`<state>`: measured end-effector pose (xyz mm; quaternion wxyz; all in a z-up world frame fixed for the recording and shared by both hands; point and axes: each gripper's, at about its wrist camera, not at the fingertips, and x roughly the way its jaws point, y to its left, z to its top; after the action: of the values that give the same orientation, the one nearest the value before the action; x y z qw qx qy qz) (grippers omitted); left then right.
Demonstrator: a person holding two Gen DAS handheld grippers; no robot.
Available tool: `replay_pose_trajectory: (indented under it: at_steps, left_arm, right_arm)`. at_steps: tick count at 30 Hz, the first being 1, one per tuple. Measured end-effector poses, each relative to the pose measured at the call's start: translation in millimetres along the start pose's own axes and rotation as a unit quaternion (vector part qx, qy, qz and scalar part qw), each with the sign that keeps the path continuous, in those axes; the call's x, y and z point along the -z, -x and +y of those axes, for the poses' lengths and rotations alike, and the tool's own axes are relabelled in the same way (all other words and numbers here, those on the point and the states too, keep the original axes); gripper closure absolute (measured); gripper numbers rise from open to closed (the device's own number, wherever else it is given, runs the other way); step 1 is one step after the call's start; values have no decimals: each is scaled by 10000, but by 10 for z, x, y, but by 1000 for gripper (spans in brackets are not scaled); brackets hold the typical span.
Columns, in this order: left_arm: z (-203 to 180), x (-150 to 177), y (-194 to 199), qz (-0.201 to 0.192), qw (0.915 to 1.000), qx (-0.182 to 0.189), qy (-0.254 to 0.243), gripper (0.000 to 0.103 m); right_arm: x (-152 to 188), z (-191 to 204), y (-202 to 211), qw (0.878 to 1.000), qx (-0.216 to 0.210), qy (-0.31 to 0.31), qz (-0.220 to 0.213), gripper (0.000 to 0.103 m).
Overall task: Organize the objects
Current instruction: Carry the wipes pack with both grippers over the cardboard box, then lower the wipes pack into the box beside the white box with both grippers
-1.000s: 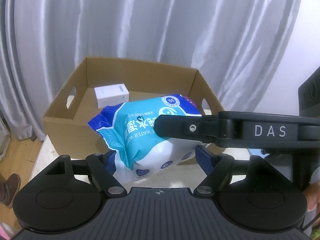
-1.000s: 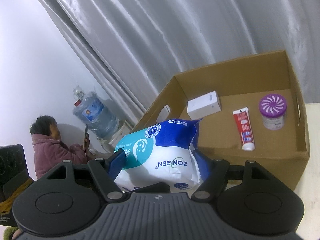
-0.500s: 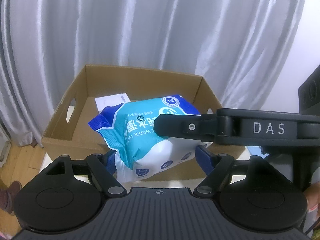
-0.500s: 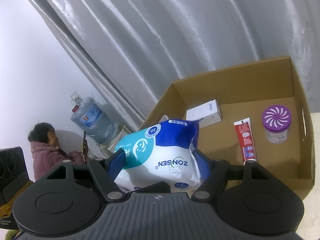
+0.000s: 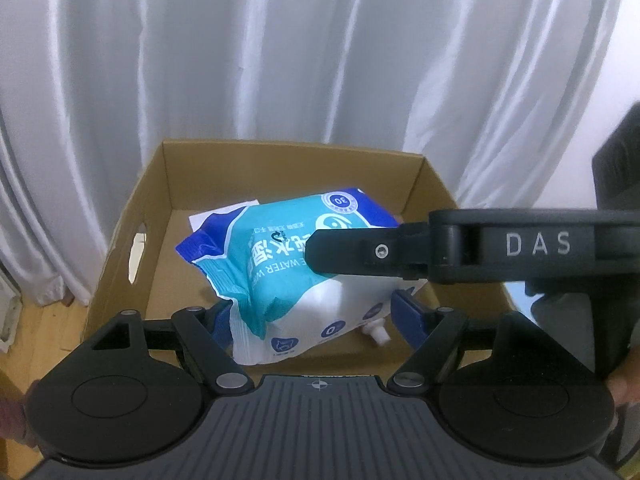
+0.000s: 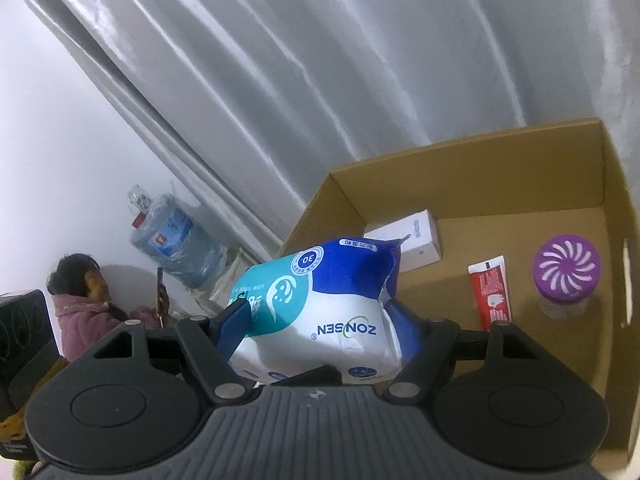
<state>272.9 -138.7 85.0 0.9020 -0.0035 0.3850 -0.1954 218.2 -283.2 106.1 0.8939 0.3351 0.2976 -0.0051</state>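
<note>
Wet-wipes pack (image 5: 296,264) pinched between both claws: left gripper (image 5: 312,316) clenched on its near end, right gripper (image 6: 316,320) clenched across it from the side, its arm crossing right of frame in the left view. Over the last second the cardboard box (image 5: 280,152) has slid lower and nearer in both views; the pack now hangs over the box floor, inside the near wall, so release looks close. Open floor lies lower left of the box; white carton (image 6: 416,240), toothpaste tube (image 6: 490,292) and purple-lidded jar (image 6: 566,276) occupy the back and right.
</note>
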Motion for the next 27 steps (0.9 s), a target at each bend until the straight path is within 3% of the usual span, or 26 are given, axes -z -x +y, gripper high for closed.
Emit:
replay_pose_trajectory:
  at_steps: [11, 16, 18, 19, 23, 27]
  left_arm:
    - [384, -255, -811, 935, 9956, -79, 53, 25]
    - [484, -249, -1218, 1401, 9897, -279, -51, 25]
    - [504, -220, -1341, 1646, 9853, -455, -97, 31]
    - [532, -232, -1351, 1760, 9834, -448, 43, 26]
    - [607, -243, -1174, 1518, 9881, -201, 167, 17]
    - [596, -239, -1127, 1531, 9877, 78, 299, 15]
  right_arm:
    - [-355, -428, -892, 9924, 87, -394, 1160, 26]
    - [-377, -683, -1289, 9844, 184, -650, 1624, 26]
    - [-365, -782, -1423, 9804, 363, -662, 1818, 26]
    - [-357, -834, -1473, 9783, 385, -710, 1909, 26]
    - [-362, -923, -1438, 9751, 242, -976, 1978, 25]
    - [-380, -939, -1403, 9736, 147, -1140, 1971, 21]
